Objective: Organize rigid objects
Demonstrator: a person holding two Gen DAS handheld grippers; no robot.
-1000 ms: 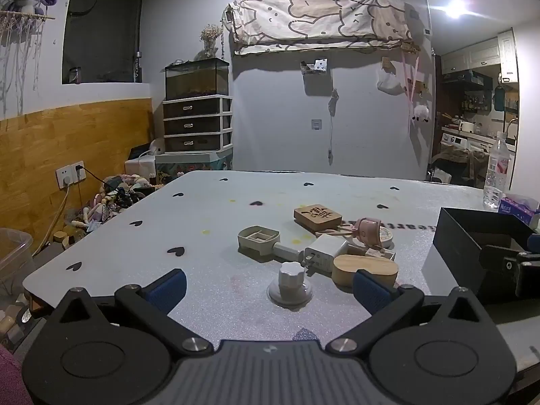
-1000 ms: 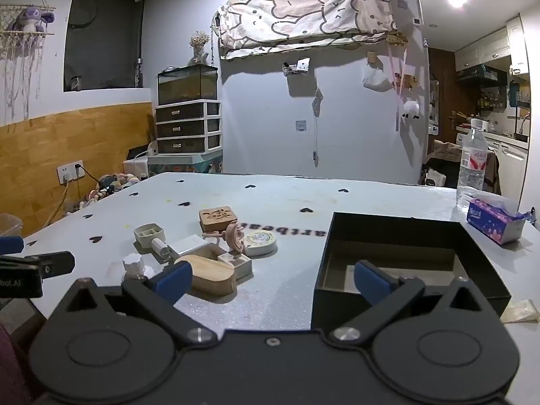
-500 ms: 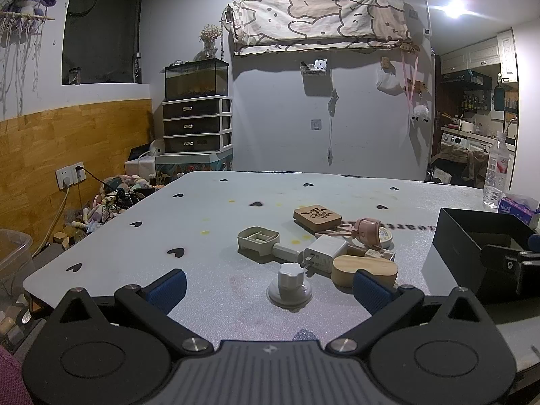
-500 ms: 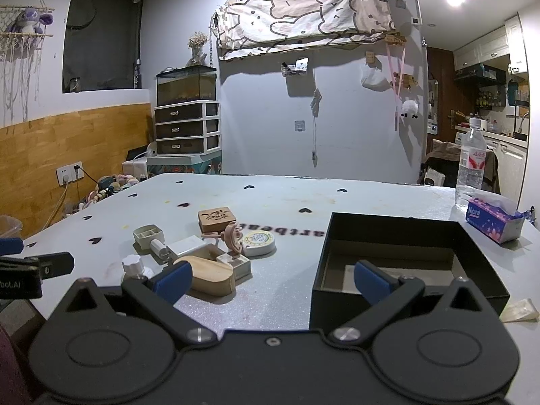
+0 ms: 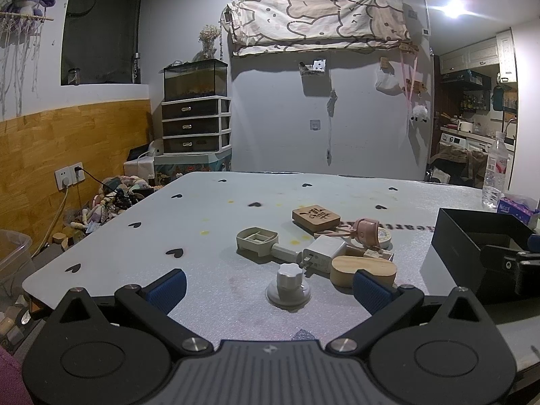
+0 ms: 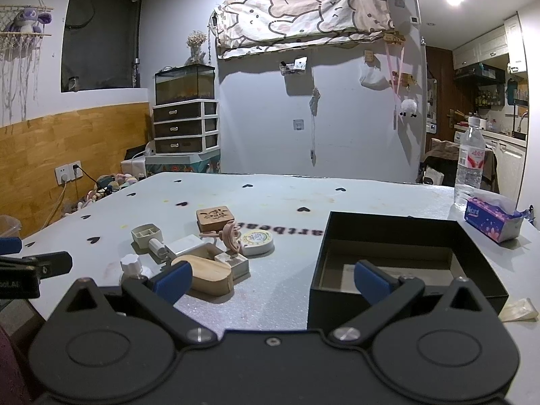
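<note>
Left wrist view: the left tongs (image 5: 268, 283) are spread wide with nothing between their blue pads, low over the near edge of the grey worktop (image 5: 202, 209) printed with black hearts. Just ahead of them a white knob on a round base (image 5: 288, 287) stands upright. Beyond it lies a tight cluster: a white charger plug (image 5: 323, 253) touching a rounded wooden block (image 5: 362, 270), a beige square-headed piece (image 5: 258, 240) to the left, a carved wooden tile (image 5: 315, 216) farther back, and a pink keyring piece (image 5: 364, 229) against a round tin (image 5: 383, 234). At the right sits a black open box (image 5: 472, 253), with the right tongs (image 5: 513, 263) in front of it.

Right wrist view: the right tongs (image 6: 271, 278) are also wide apart and empty. The black open box (image 6: 401, 260) lies near right, nothing visible in it. The cluster sits to the left, the rounded wooden block (image 6: 207, 275) nearest. A tissue pack (image 6: 491, 216) and a water bottle (image 6: 469, 165) stand far right.
</note>
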